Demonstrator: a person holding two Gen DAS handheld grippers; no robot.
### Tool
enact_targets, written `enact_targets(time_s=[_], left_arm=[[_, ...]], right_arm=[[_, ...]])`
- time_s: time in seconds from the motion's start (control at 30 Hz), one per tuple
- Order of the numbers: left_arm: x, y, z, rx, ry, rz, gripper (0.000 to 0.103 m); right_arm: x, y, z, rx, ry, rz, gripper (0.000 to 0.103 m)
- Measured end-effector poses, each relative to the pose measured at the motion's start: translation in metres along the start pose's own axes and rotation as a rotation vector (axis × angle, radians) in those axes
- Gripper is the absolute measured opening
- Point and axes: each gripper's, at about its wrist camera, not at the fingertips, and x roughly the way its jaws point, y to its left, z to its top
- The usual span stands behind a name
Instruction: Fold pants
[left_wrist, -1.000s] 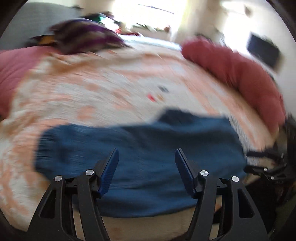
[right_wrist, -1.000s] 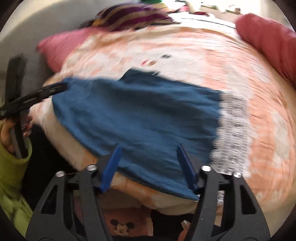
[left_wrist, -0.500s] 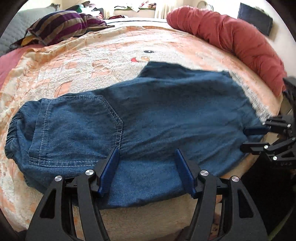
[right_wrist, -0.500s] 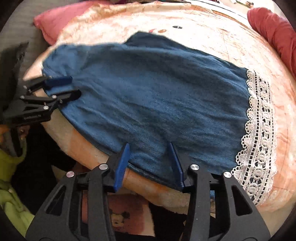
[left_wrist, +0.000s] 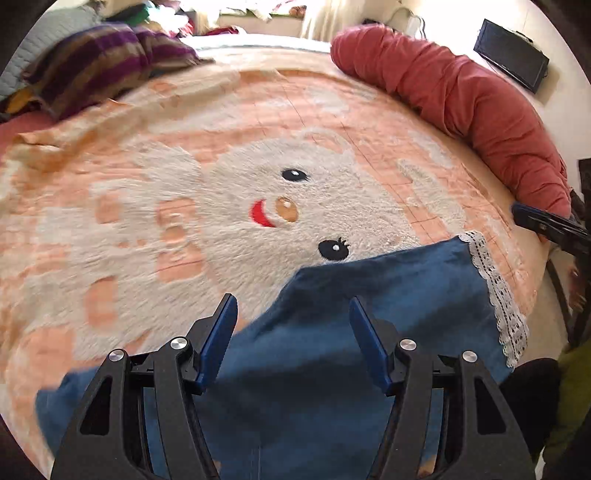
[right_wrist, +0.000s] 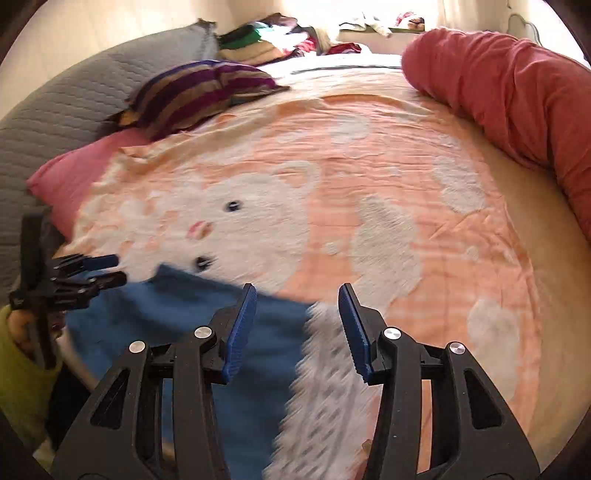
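Left wrist view: the pants lie flat at the near edge of the bed, lace hem to the right, and the left hand-held gripper hovers over the denim, jaws apart, gripping nothing. The right hand-held gripper pokes in at the far right. Right wrist view: that gripper sits above the blurred lace, jaws opening, empty; the other one waits at the left end of the denim. This looks like lining up for a fold. Next each needs to drop onto an edge, pinch, then carry it across.
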Motion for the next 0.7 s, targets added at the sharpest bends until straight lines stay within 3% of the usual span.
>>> enact_targets(time_s=[0.1,0.23,0.5,0.57,0.63,0.7], left_arm=[[0.031,0.013,0.003,-0.053,0.033,-0.063,0.062],[0.055,0.019,-0.002,-0.061,0.055,-0.078,0.062],[0.069,0.014,0.001,-0.071,0.057,-0.141,0.060],[0.072,0.010,0.003,-0.066,0.065,-0.149,0.052],[0.072,0.007,0.002,-0.063,0.067,-0.167,0.023],[0.070,0.006,0.001,-0.083,0.070,-0.205,0.009]], right_arm=[[0.032,-0.031,-0.015,0.080,0.030,0.027,0.038],[0.042,-0.050,-0.029,0.108,0.051,0.021,0.038],[0.072,-0.069,-0.034,0.189,0.130,0.108,0.038],[0.078,-0.070,-0.037,0.191,0.147,0.114,0.038],[0.081,-0.071,-0.039,0.200,0.148,0.125,0.038],[0.083,-0.068,-0.041,0.189,0.143,0.128,0.033]])
